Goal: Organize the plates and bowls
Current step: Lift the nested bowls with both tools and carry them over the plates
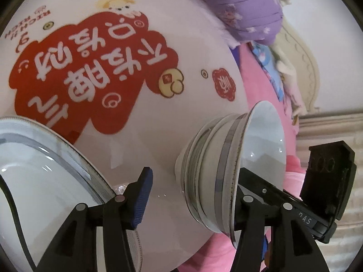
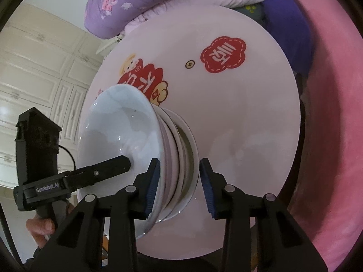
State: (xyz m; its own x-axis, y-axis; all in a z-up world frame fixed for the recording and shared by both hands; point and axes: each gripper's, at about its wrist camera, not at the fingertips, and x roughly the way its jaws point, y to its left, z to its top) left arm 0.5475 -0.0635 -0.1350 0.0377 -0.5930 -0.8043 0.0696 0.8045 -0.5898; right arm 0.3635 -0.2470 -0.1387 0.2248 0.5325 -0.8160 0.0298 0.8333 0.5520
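A stack of white bowls (image 1: 217,172) stands on a round white table (image 1: 158,117) with red printed characters. My left gripper (image 1: 190,195) is open, its fingers either side of the stack's rim; one finger reaches inside the top bowl (image 2: 118,131), as the right wrist view shows. A white plate with a grey band (image 1: 40,170) lies at the left of the left wrist view. My right gripper (image 2: 179,188) is open and straddles the lower bowls (image 2: 181,158) of the stack, pads (image 2: 152,185) close to them.
A purple floral quilt (image 2: 136,2) and pink bedding (image 2: 329,136) lie beyond the table (image 2: 249,124). Cream wardrobe doors (image 2: 40,72) stand at the left of the right wrist view. The person's hand (image 2: 43,224) holds the left gripper's handle.
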